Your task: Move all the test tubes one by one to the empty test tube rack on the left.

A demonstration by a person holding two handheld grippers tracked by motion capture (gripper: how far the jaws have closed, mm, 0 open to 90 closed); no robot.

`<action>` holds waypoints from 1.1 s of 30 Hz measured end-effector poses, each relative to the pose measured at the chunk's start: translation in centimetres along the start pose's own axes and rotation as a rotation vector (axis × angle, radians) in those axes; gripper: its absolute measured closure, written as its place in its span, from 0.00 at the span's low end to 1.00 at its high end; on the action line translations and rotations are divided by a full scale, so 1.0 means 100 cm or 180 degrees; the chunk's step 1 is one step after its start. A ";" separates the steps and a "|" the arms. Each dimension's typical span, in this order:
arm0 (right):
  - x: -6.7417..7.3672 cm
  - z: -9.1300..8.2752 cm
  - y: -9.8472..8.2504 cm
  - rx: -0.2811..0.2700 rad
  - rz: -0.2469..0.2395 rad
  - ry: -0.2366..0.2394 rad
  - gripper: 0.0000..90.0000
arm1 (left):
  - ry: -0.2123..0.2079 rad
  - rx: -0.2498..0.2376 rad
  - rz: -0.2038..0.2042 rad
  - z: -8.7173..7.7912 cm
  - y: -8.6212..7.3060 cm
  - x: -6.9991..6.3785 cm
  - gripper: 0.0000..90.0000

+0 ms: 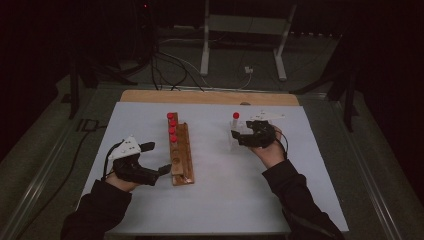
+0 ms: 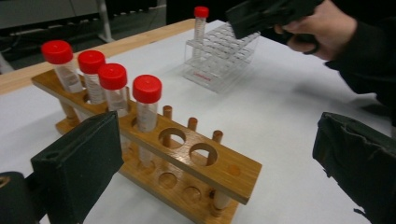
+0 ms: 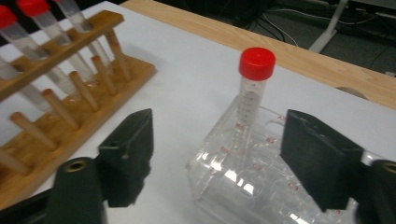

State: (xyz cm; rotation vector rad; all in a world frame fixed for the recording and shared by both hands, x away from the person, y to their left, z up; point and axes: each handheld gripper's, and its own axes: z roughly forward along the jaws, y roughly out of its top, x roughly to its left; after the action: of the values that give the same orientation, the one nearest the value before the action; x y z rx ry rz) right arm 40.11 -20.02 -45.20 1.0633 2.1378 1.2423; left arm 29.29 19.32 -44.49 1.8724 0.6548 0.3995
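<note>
Tubes with red caps were seen in two racks on the white worktop (image 1: 220,200). Four tubes (image 2: 146,105) were stood in the wooden rack (image 2: 187,163). One tube (image 3: 254,88) was stood upright in the clear plastic rack (image 3: 243,182). The left gripper (image 1: 156,157) was held just beside the near end of the wooden rack, with its jaws spread wide and nothing pinched. The right gripper (image 1: 239,136) was held at the clear rack, with its jaws spread on both sides of it. No touch could be told.
</note>
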 end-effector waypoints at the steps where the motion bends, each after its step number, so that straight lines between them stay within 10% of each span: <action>1: -0.001 0.002 0.000 0.0013 0.0009 0.0012 0.38 | -0.0017 0.0006 -0.0003 0.000 0.000 0.000 0.03; 33: -0.017 0.048 0.008 0.0273 0.0035 -0.0199 0.83 | -0.0026 0.0061 -0.0026 0.004 -0.004 0.000 0.03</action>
State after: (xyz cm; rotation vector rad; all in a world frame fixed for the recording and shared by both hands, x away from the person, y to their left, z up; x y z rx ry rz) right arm 44.80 -18.61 -46.89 1.1358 2.1576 1.1163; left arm 29.42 19.20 -44.99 1.8879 0.6629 0.3814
